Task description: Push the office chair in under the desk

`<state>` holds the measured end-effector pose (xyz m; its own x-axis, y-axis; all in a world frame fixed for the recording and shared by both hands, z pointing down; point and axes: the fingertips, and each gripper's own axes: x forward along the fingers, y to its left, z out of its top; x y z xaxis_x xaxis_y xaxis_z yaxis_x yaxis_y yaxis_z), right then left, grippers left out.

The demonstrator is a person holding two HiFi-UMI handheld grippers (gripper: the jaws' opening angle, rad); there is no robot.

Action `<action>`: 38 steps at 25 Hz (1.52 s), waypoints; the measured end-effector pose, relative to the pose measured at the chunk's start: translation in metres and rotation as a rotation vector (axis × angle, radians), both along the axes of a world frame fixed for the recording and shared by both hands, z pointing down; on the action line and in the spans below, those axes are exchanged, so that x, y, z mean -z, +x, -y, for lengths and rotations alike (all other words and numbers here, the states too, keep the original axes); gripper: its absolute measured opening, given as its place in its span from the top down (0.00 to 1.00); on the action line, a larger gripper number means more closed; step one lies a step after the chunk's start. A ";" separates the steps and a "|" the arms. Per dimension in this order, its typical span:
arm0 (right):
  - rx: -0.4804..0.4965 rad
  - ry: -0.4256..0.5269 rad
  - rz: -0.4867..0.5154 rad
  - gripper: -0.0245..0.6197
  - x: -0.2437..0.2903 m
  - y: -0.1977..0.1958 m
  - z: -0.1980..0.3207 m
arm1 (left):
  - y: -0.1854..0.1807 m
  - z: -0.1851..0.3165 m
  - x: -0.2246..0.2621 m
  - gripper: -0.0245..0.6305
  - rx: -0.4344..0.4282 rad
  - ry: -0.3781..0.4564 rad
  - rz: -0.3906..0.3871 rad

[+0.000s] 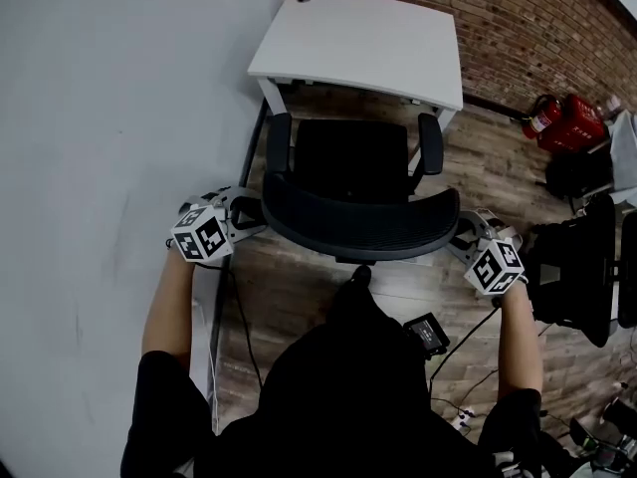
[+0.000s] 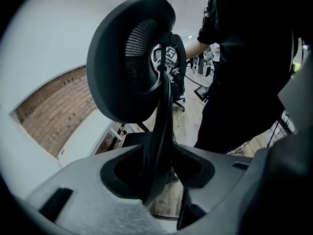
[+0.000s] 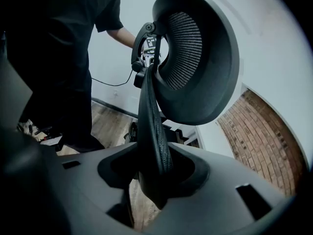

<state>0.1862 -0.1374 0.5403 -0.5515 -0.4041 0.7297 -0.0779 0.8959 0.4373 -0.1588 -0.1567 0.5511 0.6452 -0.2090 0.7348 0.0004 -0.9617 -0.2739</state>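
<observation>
Seemed mid-push, left gripper (image 1: 251,217) and right gripper (image 1: 464,231) clamped on backrest (image 1: 358,229) ends; probably needed an even shove forward, chair (image 1: 350,157) under desk (image 1: 368,38).

Dim, even indoor light; heavy fisheye distortion, dark corners.

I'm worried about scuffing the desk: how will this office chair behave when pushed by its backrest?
Probably rolls easily: it stands on a wood floor, though its wheels hardly show. The mesh backrest may flex or recline, being pushed at its outer edges. Its armrests could catch the desk.
</observation>
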 end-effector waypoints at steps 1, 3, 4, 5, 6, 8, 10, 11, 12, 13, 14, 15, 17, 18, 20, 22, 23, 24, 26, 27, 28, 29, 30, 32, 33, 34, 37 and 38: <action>0.001 0.003 0.000 0.71 0.001 -0.001 0.006 | -0.001 0.006 0.000 0.67 0.001 -0.003 0.003; -0.003 0.002 -0.001 0.71 0.001 -0.002 0.017 | -0.002 0.018 0.000 0.67 -0.003 -0.005 0.005; -0.007 -0.001 -0.001 0.71 0.001 -0.002 0.022 | -0.002 0.024 0.000 0.67 -0.009 -0.007 0.007; -0.011 -0.002 -0.002 0.72 0.000 -0.002 0.027 | -0.002 0.030 0.000 0.67 -0.014 -0.013 0.010; -0.012 -0.001 -0.001 0.72 0.000 -0.004 0.032 | -0.003 0.036 0.000 0.67 -0.017 -0.020 0.014; -0.012 0.006 0.004 0.72 0.002 -0.007 0.044 | -0.007 0.047 0.002 0.67 -0.014 -0.024 0.016; -0.013 0.012 0.011 0.72 0.004 -0.009 0.054 | -0.009 0.059 0.004 0.67 -0.006 -0.017 0.014; -0.015 0.016 0.013 0.72 0.004 -0.010 0.059 | -0.009 0.065 0.003 0.67 -0.003 -0.017 0.017; -0.016 0.020 0.017 0.72 0.003 -0.009 0.062 | -0.009 0.070 0.002 0.67 -0.001 -0.021 0.022; -0.016 0.022 0.021 0.72 0.001 -0.009 0.066 | -0.009 0.075 0.000 0.67 -0.001 -0.029 0.028; -0.015 0.021 0.023 0.72 0.001 -0.009 0.070 | -0.008 0.079 -0.001 0.67 0.000 -0.037 0.033; -0.012 0.016 0.025 0.72 0.000 -0.009 0.074 | -0.008 0.084 -0.002 0.67 0.000 -0.042 0.037; -0.007 0.014 0.029 0.72 0.000 -0.009 0.085 | -0.008 0.094 -0.002 0.67 0.006 -0.043 0.039; -0.006 0.018 0.034 0.72 0.000 -0.009 0.090 | -0.008 0.100 -0.002 0.66 0.010 -0.042 0.040; -0.005 0.028 0.044 0.72 0.000 -0.008 0.100 | -0.007 0.110 -0.003 0.66 0.018 -0.046 0.044; -0.003 0.032 0.051 0.72 0.001 -0.008 0.109 | -0.007 0.120 -0.003 0.66 0.022 -0.051 0.046; -0.002 0.033 0.052 0.72 0.002 -0.008 0.115 | -0.007 0.125 -0.002 0.66 0.023 -0.051 0.047; 0.000 0.032 0.054 0.72 0.002 -0.008 0.119 | -0.007 0.130 -0.002 0.66 0.024 -0.051 0.048; 0.005 0.027 0.055 0.72 0.001 -0.009 0.127 | -0.007 0.139 -0.003 0.65 0.027 -0.055 0.052; 0.007 0.024 0.057 0.72 0.001 -0.009 0.131 | -0.007 0.142 -0.003 0.65 0.028 -0.059 0.055; 0.008 0.022 0.061 0.72 0.002 -0.009 0.134 | -0.008 0.147 -0.003 0.65 0.028 -0.062 0.058; 0.010 0.021 0.068 0.72 0.003 -0.010 0.139 | -0.009 0.152 -0.001 0.65 0.028 -0.064 0.061; 0.012 0.020 0.078 0.72 0.005 -0.012 0.144 | -0.011 0.157 0.000 0.65 0.031 -0.064 0.063; 0.017 0.018 0.099 0.72 0.006 -0.016 0.156 | -0.015 0.172 0.001 0.65 0.042 -0.055 0.064; 0.020 0.017 0.107 0.72 0.005 -0.018 0.162 | -0.018 0.180 0.000 0.65 0.049 -0.048 0.063; 0.025 0.014 0.111 0.73 0.003 -0.020 0.167 | -0.019 0.186 -0.002 0.64 0.054 -0.043 0.063; 0.025 0.007 0.111 0.74 0.000 -0.020 0.178 | -0.017 0.200 -0.005 0.64 0.052 -0.044 0.065; 0.023 0.007 0.110 0.73 0.001 -0.019 0.183 | -0.016 0.205 -0.004 0.64 0.047 -0.046 0.065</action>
